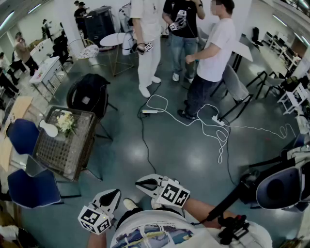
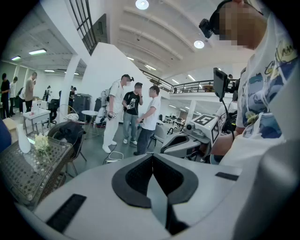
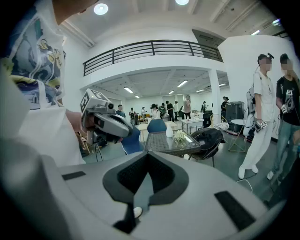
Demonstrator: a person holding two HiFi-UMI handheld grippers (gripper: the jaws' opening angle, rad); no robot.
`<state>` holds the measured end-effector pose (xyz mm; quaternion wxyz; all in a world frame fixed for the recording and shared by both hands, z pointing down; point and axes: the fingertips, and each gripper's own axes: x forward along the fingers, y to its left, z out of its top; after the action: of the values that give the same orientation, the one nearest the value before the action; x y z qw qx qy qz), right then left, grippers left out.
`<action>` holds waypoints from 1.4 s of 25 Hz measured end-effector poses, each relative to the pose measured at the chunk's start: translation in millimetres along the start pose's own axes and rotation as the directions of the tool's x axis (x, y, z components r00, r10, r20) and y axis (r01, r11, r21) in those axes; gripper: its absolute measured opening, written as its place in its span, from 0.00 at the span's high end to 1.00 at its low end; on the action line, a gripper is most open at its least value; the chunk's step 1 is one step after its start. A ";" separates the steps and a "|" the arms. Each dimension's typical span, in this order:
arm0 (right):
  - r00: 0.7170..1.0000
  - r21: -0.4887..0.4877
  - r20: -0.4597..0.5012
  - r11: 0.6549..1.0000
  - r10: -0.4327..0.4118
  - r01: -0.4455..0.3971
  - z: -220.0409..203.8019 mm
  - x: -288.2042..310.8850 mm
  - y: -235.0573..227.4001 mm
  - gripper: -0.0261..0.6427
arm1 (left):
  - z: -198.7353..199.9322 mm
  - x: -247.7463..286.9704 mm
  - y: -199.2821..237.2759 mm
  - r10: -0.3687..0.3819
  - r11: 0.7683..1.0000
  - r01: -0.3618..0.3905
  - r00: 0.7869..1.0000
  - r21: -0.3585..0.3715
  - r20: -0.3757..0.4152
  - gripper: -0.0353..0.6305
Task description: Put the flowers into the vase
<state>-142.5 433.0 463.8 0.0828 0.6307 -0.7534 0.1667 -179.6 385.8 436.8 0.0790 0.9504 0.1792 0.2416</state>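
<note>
Bright, even light from ceiling lamps (image 2: 142, 4); soft glare on the floor (image 1: 184, 155); strong fisheye bending, dark corners.

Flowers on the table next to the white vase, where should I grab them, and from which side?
Probably by the stems, below the blooms. The flowers lie low on the table beside the vase, so come down from above on the side away from the vase, jaws across the stems. Which way the stems point is too small to tell.
</note>
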 end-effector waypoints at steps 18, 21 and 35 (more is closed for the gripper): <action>0.998 0.092 -0.057 0.995 -0.026 0.031 17.7 103.7 -107.6 0.94 | 27.2 28.2 137.4 -0.055 0.997 0.057 0.997 -0.044 0.057 0.93; 0.997 0.064 -0.072 0.997 -0.041 0.045 41.8 138.9 -135.4 0.94 | 53.6 24.0 180.8 -0.058 0.998 0.060 0.993 -0.017 0.099 0.93; 0.988 0.083 -0.143 0.995 0.058 -0.046 113.6 354.8 -257.1 0.83 | 52.6 -48.6 359.2 0.155 0.982 -0.133 0.974 -0.137 0.165 0.93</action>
<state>51.0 27.0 514.7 0.1079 0.5997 -0.7544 0.2440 -85.1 32.4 455.0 0.1361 0.9716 0.0867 0.1731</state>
